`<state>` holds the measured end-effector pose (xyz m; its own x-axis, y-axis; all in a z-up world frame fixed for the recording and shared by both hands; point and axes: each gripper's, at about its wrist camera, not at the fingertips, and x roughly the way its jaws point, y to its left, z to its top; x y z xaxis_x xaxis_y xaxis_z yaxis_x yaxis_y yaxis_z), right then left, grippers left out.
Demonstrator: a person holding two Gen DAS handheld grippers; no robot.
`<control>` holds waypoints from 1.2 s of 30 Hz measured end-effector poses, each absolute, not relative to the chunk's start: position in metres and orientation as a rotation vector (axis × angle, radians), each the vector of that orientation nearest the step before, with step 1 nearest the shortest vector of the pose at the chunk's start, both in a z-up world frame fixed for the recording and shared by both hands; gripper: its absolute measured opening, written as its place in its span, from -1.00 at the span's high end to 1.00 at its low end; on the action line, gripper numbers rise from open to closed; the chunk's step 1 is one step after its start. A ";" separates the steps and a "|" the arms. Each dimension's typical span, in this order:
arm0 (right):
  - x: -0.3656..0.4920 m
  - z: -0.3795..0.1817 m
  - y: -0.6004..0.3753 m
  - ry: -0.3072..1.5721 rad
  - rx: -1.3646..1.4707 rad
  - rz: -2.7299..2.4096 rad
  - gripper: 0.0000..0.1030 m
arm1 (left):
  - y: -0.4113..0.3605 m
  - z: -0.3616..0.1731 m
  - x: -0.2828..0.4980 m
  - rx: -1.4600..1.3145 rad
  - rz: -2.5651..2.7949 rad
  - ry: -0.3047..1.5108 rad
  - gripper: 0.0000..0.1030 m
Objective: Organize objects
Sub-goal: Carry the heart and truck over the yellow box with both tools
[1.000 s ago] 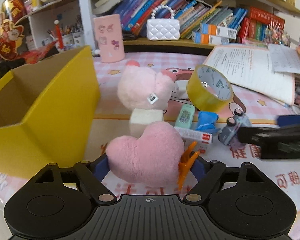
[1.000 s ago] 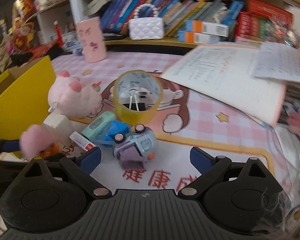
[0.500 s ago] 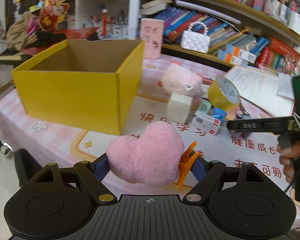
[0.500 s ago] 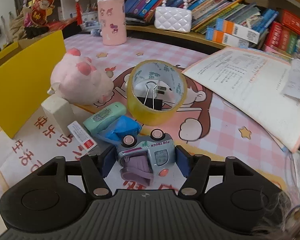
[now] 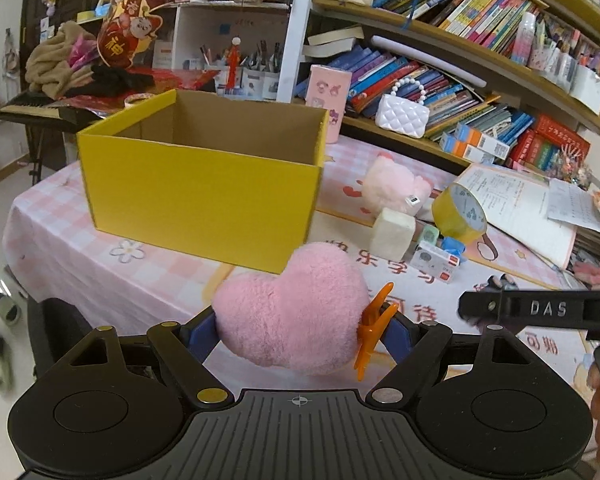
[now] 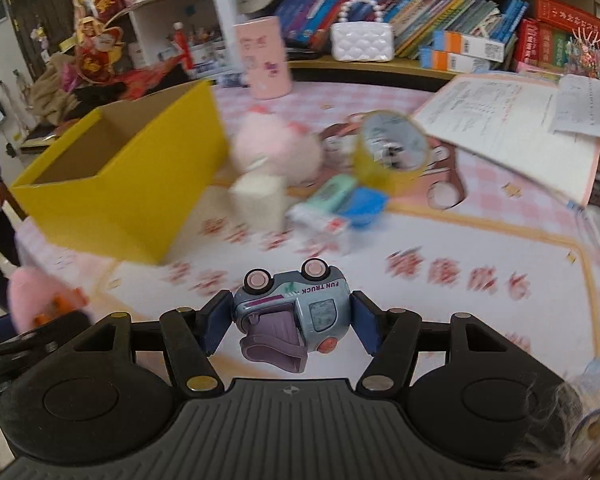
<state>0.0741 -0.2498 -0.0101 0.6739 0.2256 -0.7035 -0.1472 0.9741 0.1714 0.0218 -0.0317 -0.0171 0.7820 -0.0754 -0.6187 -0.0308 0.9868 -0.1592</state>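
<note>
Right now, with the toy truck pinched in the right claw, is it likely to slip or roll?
The toy truck looks like smooth hard plastic, so it may slip if the right claw loosens. It lies on its side, wheels up; set down upright, it would probably roll.

At upper right of the left wrist view we see shelves of books (image 5: 440, 80) and a white quilted handbag (image 5: 403, 115). At right lie open papers (image 5: 516, 204); at upper left, a red paper ornament (image 5: 126, 36).
</note>
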 end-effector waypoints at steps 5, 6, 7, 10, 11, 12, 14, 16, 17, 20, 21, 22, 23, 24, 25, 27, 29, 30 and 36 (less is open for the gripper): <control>0.043 -0.008 -0.205 0.814 0.094 0.215 -0.18 | 0.007 -0.012 0.001 -0.161 -0.017 0.663 -0.61; 0.039 -0.008 -0.196 0.817 0.092 0.215 -0.18 | 0.015 -0.012 -0.003 -0.159 -0.010 0.665 -0.61; 0.034 -0.008 -0.188 0.823 0.092 0.213 -0.18 | 0.024 -0.012 -0.007 -0.157 -0.003 0.669 -0.61; 0.024 -0.011 -0.163 0.836 0.094 0.220 -0.18 | 0.047 -0.012 -0.017 -0.151 0.017 0.676 -0.61; 0.020 -0.011 -0.155 0.837 0.091 0.224 -0.18 | 0.055 -0.013 -0.021 -0.150 0.022 0.677 -0.61; 0.016 -0.012 -0.147 0.839 0.087 0.229 -0.18 | 0.062 -0.013 -0.025 -0.150 0.026 0.679 -0.61; 0.010 -0.014 -0.131 0.843 0.083 0.242 -0.18 | 0.075 -0.014 -0.032 -0.148 0.029 0.681 -0.61; 0.005 -0.016 -0.116 0.849 0.079 0.254 -0.18 | 0.085 -0.015 -0.037 -0.142 0.030 0.684 -0.61; 0.002 -0.017 -0.109 0.851 0.078 0.261 -0.18 | 0.090 -0.015 -0.040 -0.139 0.030 0.687 -0.61; -0.004 -0.020 -0.090 0.852 0.077 0.274 -0.18 | 0.105 -0.016 -0.047 -0.132 0.028 0.685 -0.61; -0.006 -0.020 -0.084 0.851 0.077 0.276 -0.18 | 0.109 -0.016 -0.049 -0.130 0.028 0.683 -0.61; -0.008 -0.020 -0.078 0.849 0.076 0.278 -0.18 | 0.113 -0.016 -0.051 -0.129 0.029 0.679 -0.61; -0.009 -0.020 -0.073 0.847 0.074 0.280 -0.18 | 0.118 -0.016 -0.052 -0.129 0.030 0.675 -0.61; -0.010 -0.019 -0.069 0.846 0.074 0.282 -0.18 | 0.122 -0.015 -0.053 -0.130 0.032 0.672 -0.61; -0.011 -0.019 -0.064 0.844 0.072 0.284 -0.18 | 0.127 -0.015 -0.054 -0.133 0.035 0.670 -0.61; -0.011 -0.017 -0.058 0.840 0.065 0.283 -0.18 | 0.135 -0.015 -0.055 -0.143 0.040 0.669 -0.61; -0.011 -0.015 -0.053 0.833 0.061 0.278 -0.18 | 0.140 -0.015 -0.054 -0.149 0.037 0.672 -0.61; -0.010 -0.014 -0.051 0.830 0.060 0.275 -0.18 | 0.141 -0.015 -0.053 -0.147 0.035 0.672 -0.61; -0.004 -0.013 -0.043 0.829 0.050 0.266 -0.18 | 0.148 -0.012 -0.050 -0.147 0.025 0.648 -0.61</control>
